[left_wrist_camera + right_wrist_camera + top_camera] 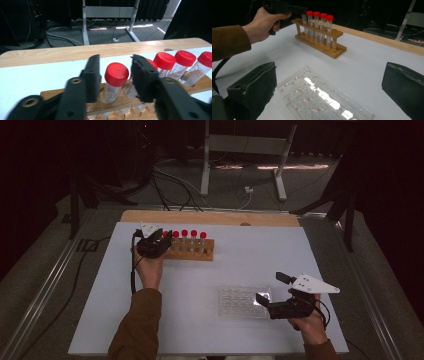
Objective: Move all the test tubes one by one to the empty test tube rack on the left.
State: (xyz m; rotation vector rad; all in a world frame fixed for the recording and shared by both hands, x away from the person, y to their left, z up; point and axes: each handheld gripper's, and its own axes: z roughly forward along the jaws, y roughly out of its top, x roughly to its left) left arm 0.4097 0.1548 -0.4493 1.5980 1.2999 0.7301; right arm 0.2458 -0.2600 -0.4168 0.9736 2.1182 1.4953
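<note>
Brown sleeves; each black hand-held gripper (159,240) carries a grey three-cornered plate and black cable.

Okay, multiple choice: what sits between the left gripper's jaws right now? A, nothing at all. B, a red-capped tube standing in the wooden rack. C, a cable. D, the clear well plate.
B: in the left gripper view a red-capped tube stands in the rack between the jaws, with gaps on both sides.

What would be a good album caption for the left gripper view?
Left gripper open around a red-capped tube in the wooden rack.
</note>
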